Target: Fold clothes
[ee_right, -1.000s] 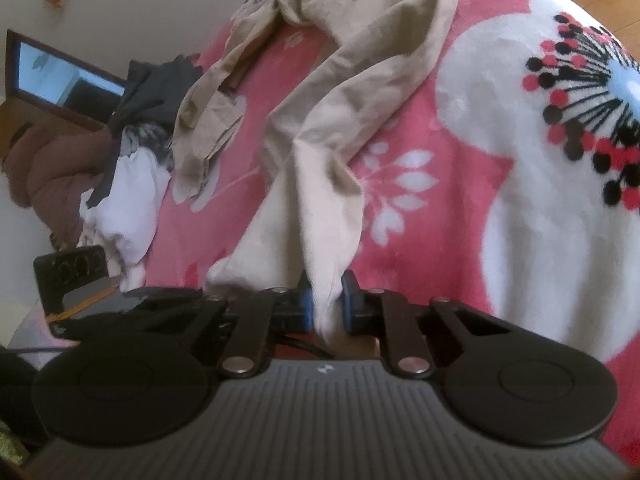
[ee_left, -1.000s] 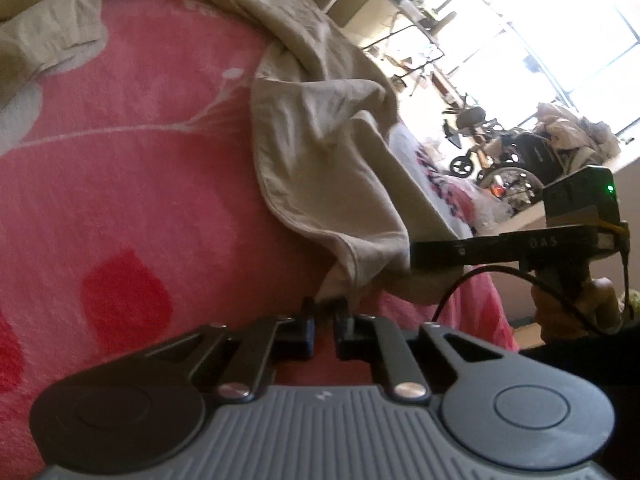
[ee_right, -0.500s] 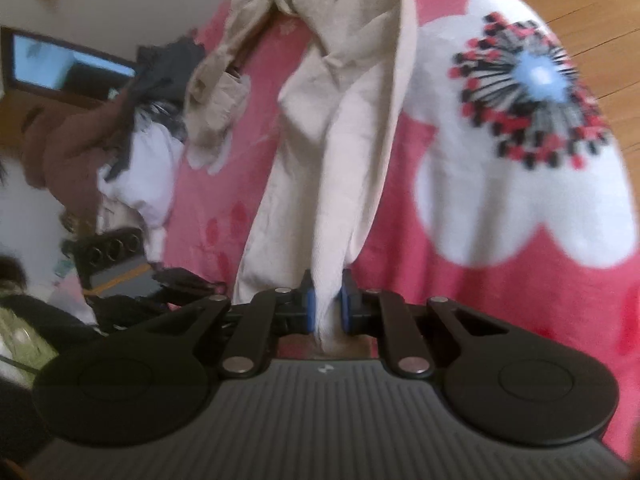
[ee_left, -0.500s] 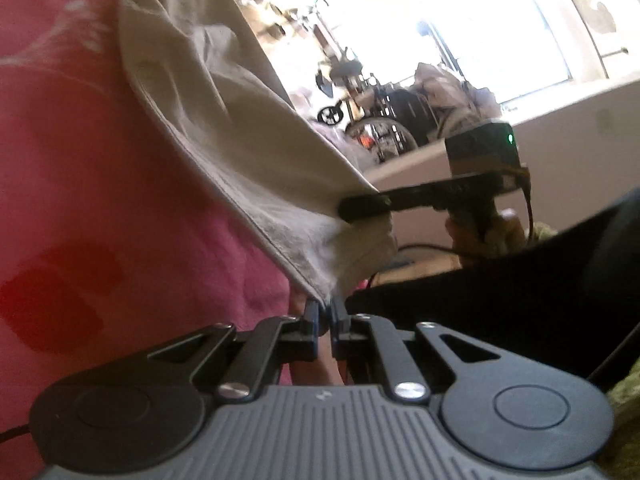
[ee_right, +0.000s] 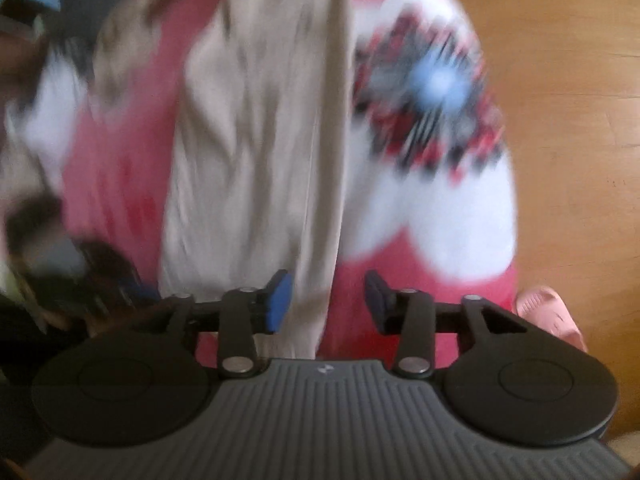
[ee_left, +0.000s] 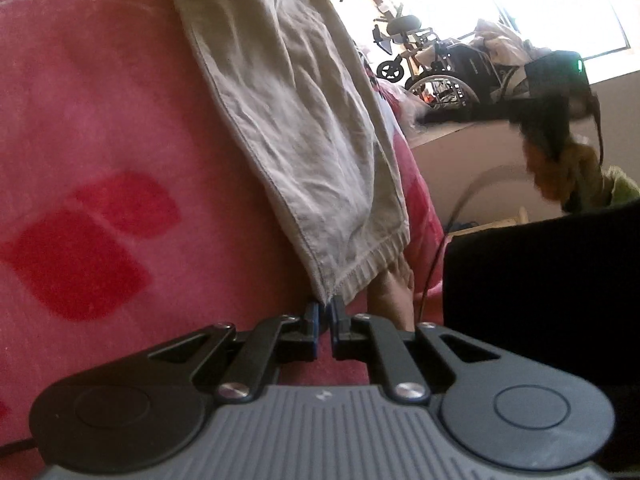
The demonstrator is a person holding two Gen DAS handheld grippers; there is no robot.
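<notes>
Jaws first: left gripper (ee_left: 325, 312) is clenched on the hem corner of the beige trousers (ee_left: 296, 120), cloth pinched right at the tips. Right gripper (ee_right: 326, 300) has its jaws opening; the trouser leg (ee_right: 260, 140) runs between them, nearer the blue left pad, but the pads aren't pressing on it. Right wrist view is heavily blurred, so finer contact there is unclear.

Trousers lie stretched out lengthwise on the bed, over a pink blanket (ee_left: 100, 140) with white and red flower print. Hem end is at the near bed edge by the grippers; the rest runs away up the bed. Further up in the right view: a blurred heap of other clothes (ee_right: 52, 92), dark and white. Wooden floor (ee_right: 568, 80) off to the side. Beyond the bed in the left view, a wheelchair (ee_left: 444, 76) by a bright window.

Step, as I read it: leg has been pulled straight toward the bed edge and the right side is letting go.

Next move probably calls for:
- right regripping the hem beside the left
- both carrying the hem up toward the waist to fold in half
- keeping the edges lined up.
</notes>
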